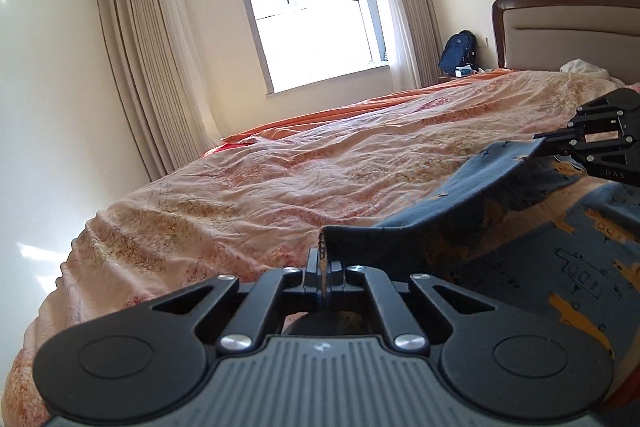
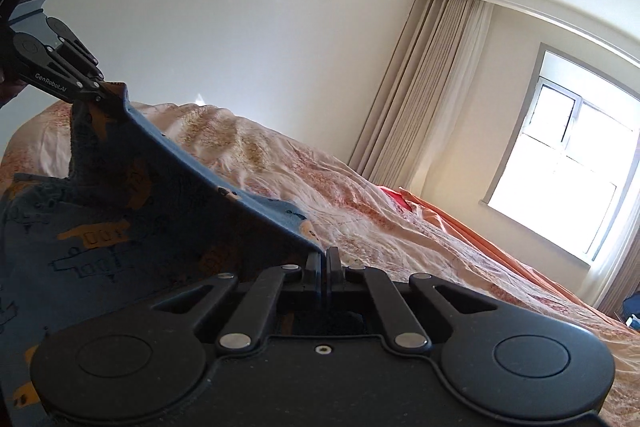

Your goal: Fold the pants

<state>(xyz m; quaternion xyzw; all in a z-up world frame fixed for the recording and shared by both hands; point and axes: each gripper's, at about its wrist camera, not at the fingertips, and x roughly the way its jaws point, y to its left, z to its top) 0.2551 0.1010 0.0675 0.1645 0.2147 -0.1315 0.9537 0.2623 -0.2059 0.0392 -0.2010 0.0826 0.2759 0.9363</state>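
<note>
- My left gripper (image 1: 325, 269): jaws pinched down on one corner of the blue patterned cotton pants (image 1: 540, 267) with orange print.
- My right gripper (image 2: 323, 269): clamped too, on the other corner of the same hem edge.
- Edge hangs taut between them, lifted; rest of the pants lies on the wrinkled pink floral bedspread (image 1: 260, 179), near its foot edge.
- Judgement: mid-fold, lay-over not yet done.
- No containers in view.
</note>
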